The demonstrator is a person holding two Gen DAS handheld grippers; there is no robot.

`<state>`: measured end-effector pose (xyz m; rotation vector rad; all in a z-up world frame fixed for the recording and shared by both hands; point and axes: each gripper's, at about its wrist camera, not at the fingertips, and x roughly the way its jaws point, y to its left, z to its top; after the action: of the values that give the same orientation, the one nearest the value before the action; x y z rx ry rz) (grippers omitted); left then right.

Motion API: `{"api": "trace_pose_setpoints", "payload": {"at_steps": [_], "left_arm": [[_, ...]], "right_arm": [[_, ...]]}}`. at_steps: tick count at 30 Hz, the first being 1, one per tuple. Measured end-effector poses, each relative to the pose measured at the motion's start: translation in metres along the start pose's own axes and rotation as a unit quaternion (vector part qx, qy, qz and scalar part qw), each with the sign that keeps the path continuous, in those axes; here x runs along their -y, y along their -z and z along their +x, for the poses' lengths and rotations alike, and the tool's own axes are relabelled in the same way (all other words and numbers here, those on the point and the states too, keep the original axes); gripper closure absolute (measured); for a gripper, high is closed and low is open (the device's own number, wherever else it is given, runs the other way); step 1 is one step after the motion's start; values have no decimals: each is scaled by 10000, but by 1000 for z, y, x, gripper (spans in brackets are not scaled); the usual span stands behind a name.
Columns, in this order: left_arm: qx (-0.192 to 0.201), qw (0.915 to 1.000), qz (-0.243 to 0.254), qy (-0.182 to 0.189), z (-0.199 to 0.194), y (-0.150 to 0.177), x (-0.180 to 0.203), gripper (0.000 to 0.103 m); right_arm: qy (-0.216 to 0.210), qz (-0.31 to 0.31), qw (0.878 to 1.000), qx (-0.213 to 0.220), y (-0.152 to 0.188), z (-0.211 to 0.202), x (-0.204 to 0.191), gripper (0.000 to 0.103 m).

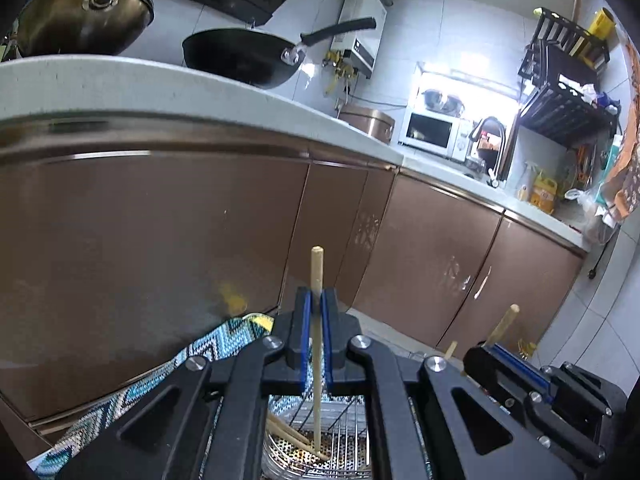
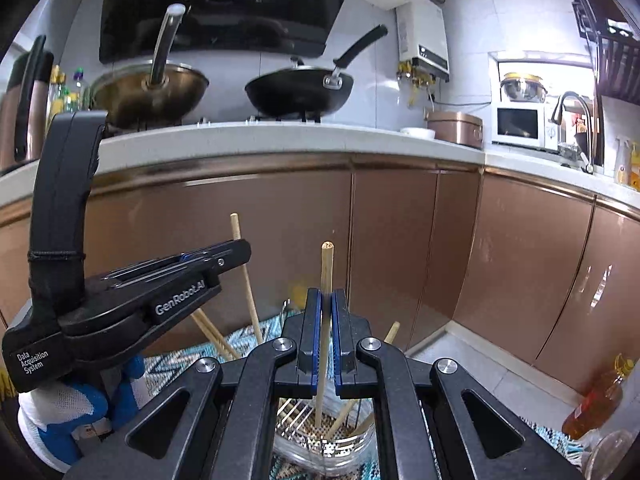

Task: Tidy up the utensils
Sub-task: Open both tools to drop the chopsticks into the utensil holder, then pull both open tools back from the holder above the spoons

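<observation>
We see 2 hand-held grippers, each clamped on 1 slim, round wooden chopstick held upright. The left hand-held gripper [image 1: 317, 312] pinches its chopstick [image 1: 317, 276] at lower centre of the frame; the right hand-held gripper [image 2: 326, 312] grips the other chopstick [image 2: 327, 268]. Both sticks reach down into 1 clear holder [image 2: 320, 446] with a perforated metal floor, where about 3 more sticks lean. 2 woks sit on the speckled worktop [image 2: 280, 136] above.

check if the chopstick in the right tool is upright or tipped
Upright: the chopstick stands nearly vertical between the shut right tool, its lower end down in the metal basket.
</observation>
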<state>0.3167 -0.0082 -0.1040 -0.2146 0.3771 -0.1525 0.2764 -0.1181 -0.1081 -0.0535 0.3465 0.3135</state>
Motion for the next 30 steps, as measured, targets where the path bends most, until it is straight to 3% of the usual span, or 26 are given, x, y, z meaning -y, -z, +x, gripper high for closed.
{"api": "trace_pose_setpoints", "payload": {"at_steps": [6,8,10,16,23,30], "left_arm": [[-234,9996,-104,75,5,11,-5,94],[-267,9996,-77,104,0,10,-5,79],[-220,9996,-45,163,-14,5,-5,74],[14,9993,334,147,-78,-20,-4,69],[313,9987,393,53,-167,-50,-21,60],[349,9982,467,-117,-230,-52,-39,54]], "right_arm": [[44,24,9996,-261,11,4,3,95],[67,60,9995,-306,10,-2,4,91],[80,71,9995,-283,5,-9,4,90],[86,-10,10000,-23,-18,-61,-5,89],[165,-55,9990,402,-46,-145,-19,77],[193,111,9986,480,-49,-208,-28,76]]}}
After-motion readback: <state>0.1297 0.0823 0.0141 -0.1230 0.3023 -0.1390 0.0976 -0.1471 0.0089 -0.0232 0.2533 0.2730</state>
